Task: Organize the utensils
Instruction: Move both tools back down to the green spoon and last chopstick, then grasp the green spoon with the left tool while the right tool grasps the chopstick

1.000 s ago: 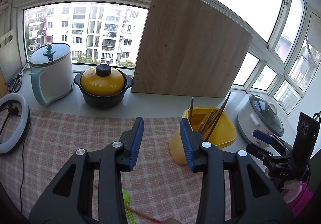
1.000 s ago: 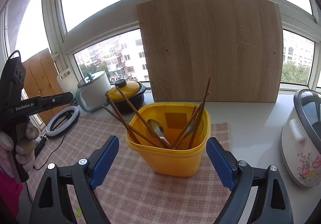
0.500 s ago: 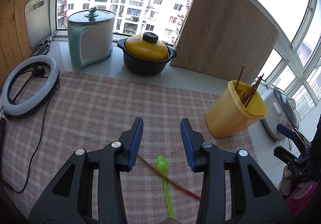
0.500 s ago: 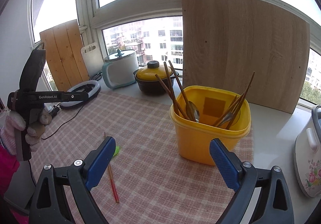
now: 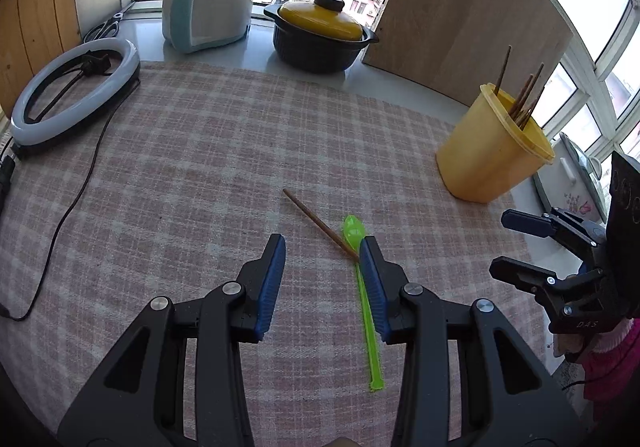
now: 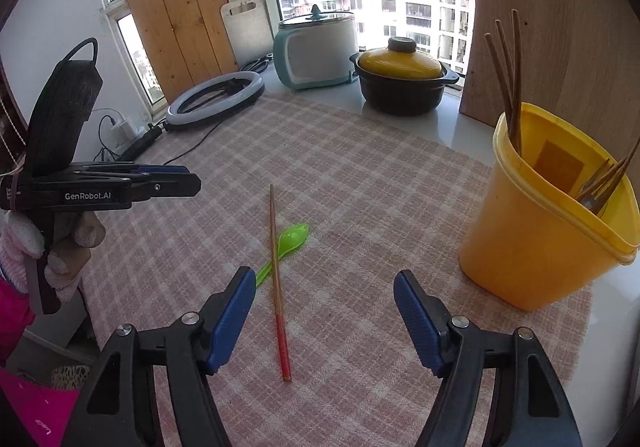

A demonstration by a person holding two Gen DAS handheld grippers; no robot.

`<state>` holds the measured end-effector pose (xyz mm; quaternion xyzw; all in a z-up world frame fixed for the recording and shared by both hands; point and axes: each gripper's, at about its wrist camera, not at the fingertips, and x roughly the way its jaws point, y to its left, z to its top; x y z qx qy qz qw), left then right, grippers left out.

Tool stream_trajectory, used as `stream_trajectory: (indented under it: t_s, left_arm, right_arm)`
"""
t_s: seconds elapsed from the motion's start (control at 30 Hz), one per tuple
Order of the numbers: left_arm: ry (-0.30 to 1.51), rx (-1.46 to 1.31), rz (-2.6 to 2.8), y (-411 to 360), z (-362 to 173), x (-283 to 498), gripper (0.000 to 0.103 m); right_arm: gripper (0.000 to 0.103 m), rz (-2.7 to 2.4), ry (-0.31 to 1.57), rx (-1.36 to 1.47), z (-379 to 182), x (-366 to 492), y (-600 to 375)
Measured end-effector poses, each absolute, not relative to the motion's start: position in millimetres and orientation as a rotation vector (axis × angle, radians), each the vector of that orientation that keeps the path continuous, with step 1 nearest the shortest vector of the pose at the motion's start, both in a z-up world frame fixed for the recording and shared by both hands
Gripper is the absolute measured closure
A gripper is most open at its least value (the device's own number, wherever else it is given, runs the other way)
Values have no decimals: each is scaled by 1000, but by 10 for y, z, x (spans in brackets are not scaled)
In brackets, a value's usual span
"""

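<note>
Since the earlier frames both grippers have swung down from the yellow container [image 6: 548,223] toward the checked cloth [image 5: 200,167]; the loose chopstick [image 6: 276,271] and green spoon [image 6: 294,237], then barely in view at the frame edge, now lie ahead of both cameras.

Left gripper [image 5: 322,279]: jaws partly open, nothing between the pads. In the left wrist view its right-hand pad stands over the point where chopstick and spoon cross, hiding that stretch; whether it touches either cannot be told.

Right gripper [image 6: 324,315]: jaws closing, empty. In the right wrist view the chopstick's red end lies on the cloth beyond the open jaws, nearer the left-hand pad; no pad presses on it.

Position of task items: both lie on the cloth, well apart from the yellow container, on the side facing the person. The chopstick lies across the spoon's neck just below the bowl.

Judgement: the approach suggests a pick-up of these last two loose items is in hand; neither is grasped yet. The overlap may cause one item to shift when the other is lifted.

Obscured: the container's contents are only partly legible, with several chopsticks and what looks like a fork. The person's gloved left hand [image 6: 60,247] shows at the frame edge.
</note>
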<state>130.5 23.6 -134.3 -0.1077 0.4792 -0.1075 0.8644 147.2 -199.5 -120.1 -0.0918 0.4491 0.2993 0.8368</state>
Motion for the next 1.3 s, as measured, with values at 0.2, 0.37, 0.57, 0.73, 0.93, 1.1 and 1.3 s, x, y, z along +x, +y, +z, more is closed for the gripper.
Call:
stream_trajectory:
  t_s: [0.2,0.37,0.57,0.73,0.93,1.1,1.3]
  left_arm:
    - [1047,-224,-234,169,-1511,1036,64]
    - [1063,-239,-230,173,-1579,948,64]
    - [1083,-252,-225,189,-1657,903,64]
    - [1095,-247,-235,181,-1696,911,65]
    - [1114,-226,-262,91,-1749,971,70]
    - [1127,-204,-292,-35,-1783,1006,73]
    - [1138,-143,-321,-242,-1823,1108,74]
  right_arm:
    - [54,727,1090,-239,-1516,1607,-1735]
    - [65,771,1154,-299,-1733,1687,-1487]
    - [72,775,1205,-368,-1943,1762,-1264]
    - [78,757,1226,-404,-2029,1797,-1180]
    - [88,725,1228,-422,-2036,1822,-1171]
    - [98,698,1232,-422,-2042,1846,-1158]
    - [99,678,1246,-313,-2042,1881,-1307]
